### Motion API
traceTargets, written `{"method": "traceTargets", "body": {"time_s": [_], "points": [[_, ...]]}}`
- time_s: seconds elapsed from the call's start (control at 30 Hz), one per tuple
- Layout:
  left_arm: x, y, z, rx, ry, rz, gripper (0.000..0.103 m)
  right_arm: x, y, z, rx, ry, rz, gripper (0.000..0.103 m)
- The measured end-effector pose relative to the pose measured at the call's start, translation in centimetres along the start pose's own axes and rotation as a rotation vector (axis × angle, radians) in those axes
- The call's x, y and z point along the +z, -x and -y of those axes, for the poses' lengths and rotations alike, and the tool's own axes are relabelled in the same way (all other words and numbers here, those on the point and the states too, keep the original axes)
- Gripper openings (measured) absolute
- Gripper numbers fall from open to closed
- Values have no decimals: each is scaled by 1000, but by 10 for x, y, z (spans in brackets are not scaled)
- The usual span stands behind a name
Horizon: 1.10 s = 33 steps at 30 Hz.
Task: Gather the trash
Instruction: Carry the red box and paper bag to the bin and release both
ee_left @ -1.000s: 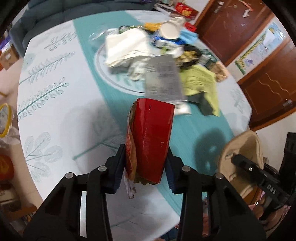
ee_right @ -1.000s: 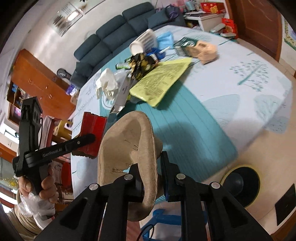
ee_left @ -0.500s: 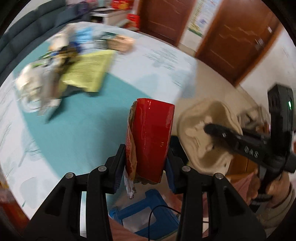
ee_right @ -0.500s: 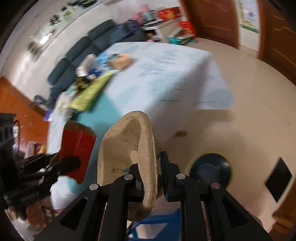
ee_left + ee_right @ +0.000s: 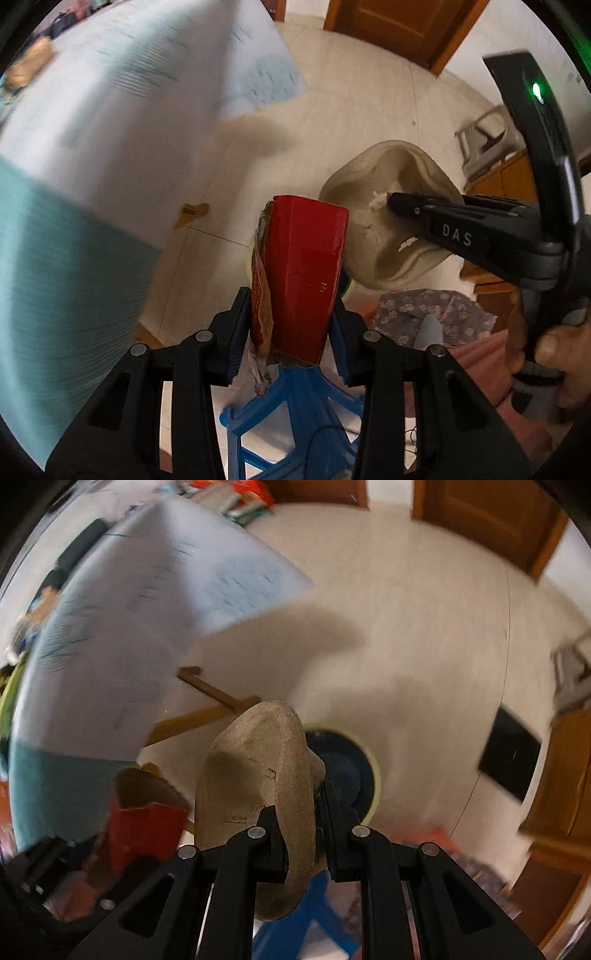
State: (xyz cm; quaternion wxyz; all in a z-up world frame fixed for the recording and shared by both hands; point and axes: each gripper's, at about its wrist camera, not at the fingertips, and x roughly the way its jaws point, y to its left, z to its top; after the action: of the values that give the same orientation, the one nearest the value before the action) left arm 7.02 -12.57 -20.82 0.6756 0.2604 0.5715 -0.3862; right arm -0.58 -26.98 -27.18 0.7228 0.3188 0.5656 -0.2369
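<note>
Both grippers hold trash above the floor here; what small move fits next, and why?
Probably lower both toward the dark round bin and release. The left gripper clamps the red carton, the right gripper pinches the tan pulp tray, and the bin sits below.

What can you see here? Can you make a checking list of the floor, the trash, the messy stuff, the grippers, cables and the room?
Surface: pale tiled floor; table with a teal and white cloth at left.
Job's things: red carton; tan pulp tray; round dark bin below.
Clutter: blurred items on the table.
Grippers: left hand-held gripper clamps the carton; right hand-held gripper clamps the tray.
Cables: nothing seen.
Surroundings: wooden doors, blue stool.
</note>
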Motion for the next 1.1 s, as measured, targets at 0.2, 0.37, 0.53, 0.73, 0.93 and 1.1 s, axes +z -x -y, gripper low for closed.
{"method": "traceTargets", "body": {"time_s": [0.2, 0.37, 0.53, 0.73, 0.93, 1.1], "points": [[19, -63, 0, -9, 28, -75, 36, 11, -48, 22, -82, -19, -84, 14], [37, -88, -4, 4, 38, -94, 37, 21, -83, 44, -102, -46, -137, 14], [46, -99, -2, 8, 52, -103, 38, 26, -106, 50, -73, -89, -176, 14], [56, -114, -5, 8, 65, -133, 42, 24, -113, 47, -34, -98, -177, 34], [59, -130, -20, 12, 91, -156, 50, 20, -118, 39, -13, -137, -180, 43], [64, -141, -28, 13, 106, -147, 59, 19, -114, 38, -6, -155, -174, 46]]}}
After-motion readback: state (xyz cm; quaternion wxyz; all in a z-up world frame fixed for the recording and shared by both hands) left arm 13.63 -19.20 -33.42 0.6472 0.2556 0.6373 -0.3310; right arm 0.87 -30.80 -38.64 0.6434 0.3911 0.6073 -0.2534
